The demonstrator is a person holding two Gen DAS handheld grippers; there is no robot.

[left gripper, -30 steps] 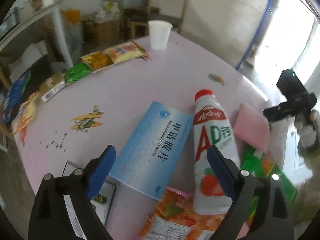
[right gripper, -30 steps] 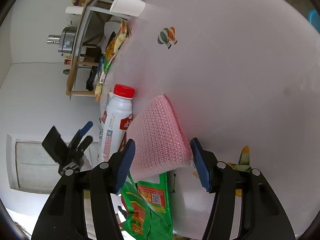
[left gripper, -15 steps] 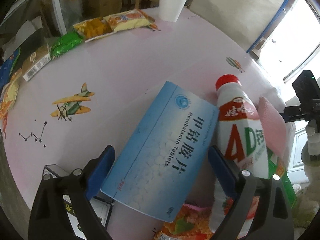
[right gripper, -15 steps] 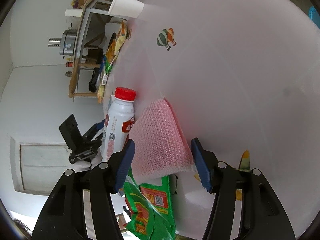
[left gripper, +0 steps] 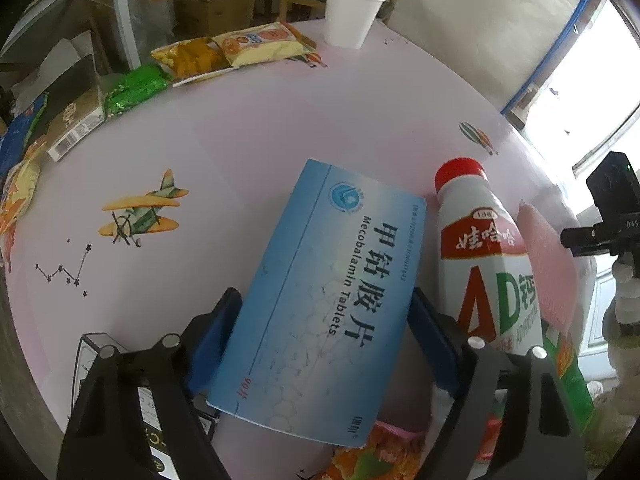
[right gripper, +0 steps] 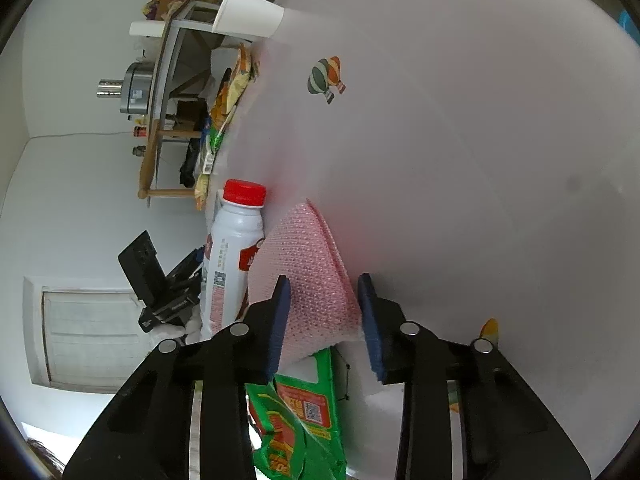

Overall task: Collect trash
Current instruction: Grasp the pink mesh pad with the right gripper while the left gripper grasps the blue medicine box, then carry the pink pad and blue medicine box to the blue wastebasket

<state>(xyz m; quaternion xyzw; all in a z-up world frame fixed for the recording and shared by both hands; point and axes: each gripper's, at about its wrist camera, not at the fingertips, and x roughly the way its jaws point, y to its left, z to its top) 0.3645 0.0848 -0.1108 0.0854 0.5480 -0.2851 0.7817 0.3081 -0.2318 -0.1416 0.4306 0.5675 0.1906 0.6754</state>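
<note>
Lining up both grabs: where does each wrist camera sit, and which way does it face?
Left wrist: behind the left claw, steeply down on the table; claw just closed onto the blue tablet box.
Right wrist: behind the right claw, slanting across the table; claw just closed onto the pink bubble wrap.
Shared: red-capped bottle, wrap, paper cup. Each also shows the other claw.

On the table the tablet box lies left of the lying bottle, and the bubble sheet is on the bottle's right. The paper cup stands at the far edge, with 2 snack bags to its left.
</note>
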